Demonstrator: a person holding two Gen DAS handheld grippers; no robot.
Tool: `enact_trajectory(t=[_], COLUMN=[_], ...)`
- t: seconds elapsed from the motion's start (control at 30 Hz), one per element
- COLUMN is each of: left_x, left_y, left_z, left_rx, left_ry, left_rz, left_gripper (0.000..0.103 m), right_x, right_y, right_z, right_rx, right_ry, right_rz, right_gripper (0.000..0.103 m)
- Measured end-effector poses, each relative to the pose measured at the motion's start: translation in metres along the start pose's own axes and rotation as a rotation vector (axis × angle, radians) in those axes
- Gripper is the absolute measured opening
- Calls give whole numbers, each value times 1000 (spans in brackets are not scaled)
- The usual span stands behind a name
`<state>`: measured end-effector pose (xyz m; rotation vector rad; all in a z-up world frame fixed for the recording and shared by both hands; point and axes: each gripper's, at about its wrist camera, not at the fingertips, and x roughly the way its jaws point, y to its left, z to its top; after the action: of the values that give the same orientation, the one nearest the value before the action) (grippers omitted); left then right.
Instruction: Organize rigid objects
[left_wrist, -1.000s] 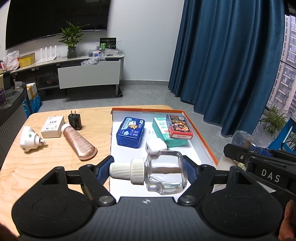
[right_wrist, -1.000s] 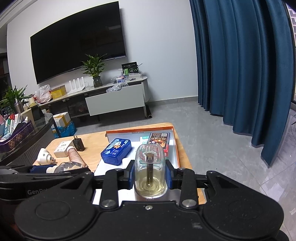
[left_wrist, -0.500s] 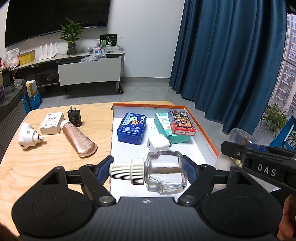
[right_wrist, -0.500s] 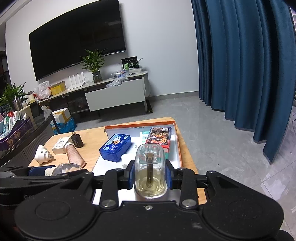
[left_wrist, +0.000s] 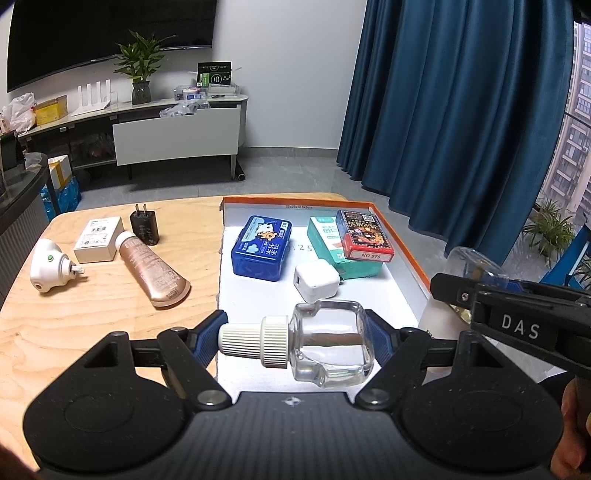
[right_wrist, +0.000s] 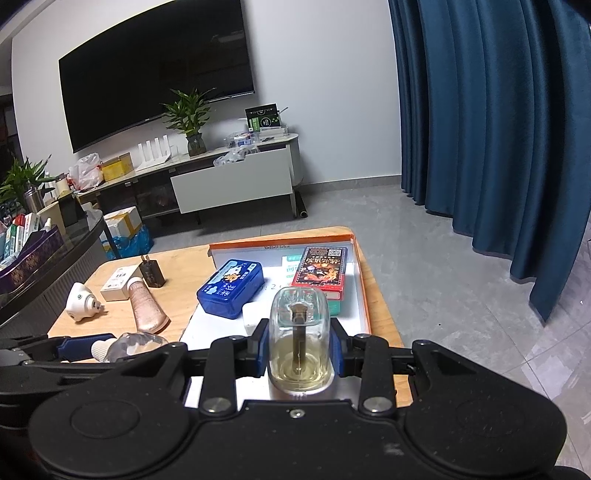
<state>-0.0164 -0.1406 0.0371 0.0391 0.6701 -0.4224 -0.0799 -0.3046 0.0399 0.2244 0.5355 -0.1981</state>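
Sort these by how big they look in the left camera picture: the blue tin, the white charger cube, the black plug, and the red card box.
Largest to smallest, as they look:
1. blue tin
2. red card box
3. white charger cube
4. black plug
The plug lies farther from the camera than the cube, so the last two are unsure.

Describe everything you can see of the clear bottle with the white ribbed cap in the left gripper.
The clear bottle is squarish, thick-walled and glass-like, holding colourless liquid. Its white ribbed cap has two tiers, the wider collar at the neck. It lies sideways, cap pointing left, clamped lengthwise in the left gripper: one blue-padded jaw presses the cap's end, the other the bottle's base. It hangs above the near end of the white, orange-rimmed tray, touching nothing else. In the right wrist view only its cap and shoulder show.
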Motion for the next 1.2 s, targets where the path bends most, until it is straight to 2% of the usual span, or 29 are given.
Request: enact_trajectory(t=[1.2], left_x=[8], left_y=[-5], left_z=[4], left_rx=[19], left_ry=[-3], left_rz=[-2], left_gripper=[79], right_x=[16], right_y=[2], right_z=[9], right_rx=[-27], right_ry=[25], right_rz=[-22], right_gripper=[39])
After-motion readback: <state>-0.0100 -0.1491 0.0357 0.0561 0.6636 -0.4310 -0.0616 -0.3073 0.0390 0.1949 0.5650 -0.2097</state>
